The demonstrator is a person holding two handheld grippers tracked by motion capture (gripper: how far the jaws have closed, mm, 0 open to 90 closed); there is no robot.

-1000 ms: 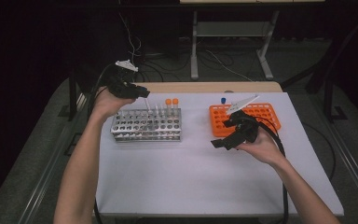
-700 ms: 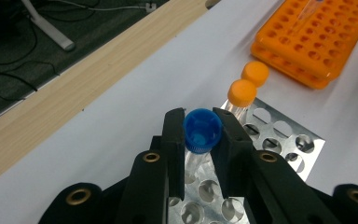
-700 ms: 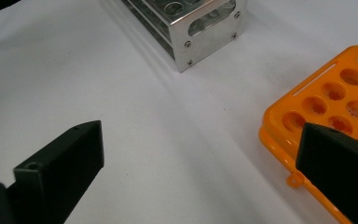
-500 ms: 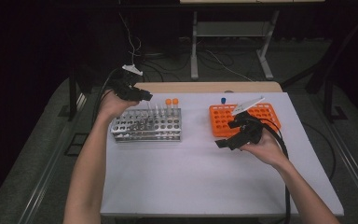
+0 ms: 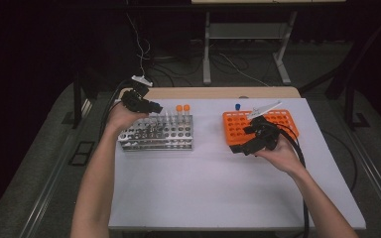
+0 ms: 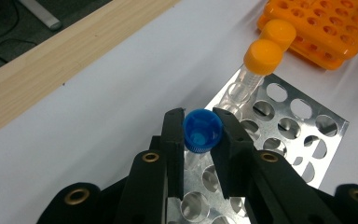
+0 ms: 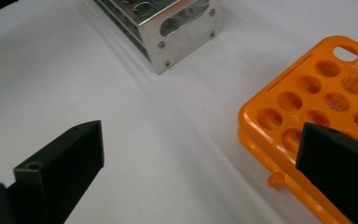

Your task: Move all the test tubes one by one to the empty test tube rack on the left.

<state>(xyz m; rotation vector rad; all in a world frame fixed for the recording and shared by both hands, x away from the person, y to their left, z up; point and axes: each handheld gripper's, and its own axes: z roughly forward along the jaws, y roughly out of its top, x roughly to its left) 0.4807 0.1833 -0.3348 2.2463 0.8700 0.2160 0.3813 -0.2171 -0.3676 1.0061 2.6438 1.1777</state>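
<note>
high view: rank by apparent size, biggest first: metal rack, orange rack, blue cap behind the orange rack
1. Metal rack and orange rack look about alike; the right gripper covers part of the orange one, so no ranking between them.
2. Blue cap, clearly smallest.

blue cap (image 6: 203,131) | orange caps (image 6: 264,55) | silver rack (image 5: 157,134) | orange rack (image 5: 238,126) | white table (image 5: 218,183) | black tool (image 6: 200,140)

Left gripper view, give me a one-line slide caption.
Left gripper clamps a blue-capped tube above the metal rack.
</note>
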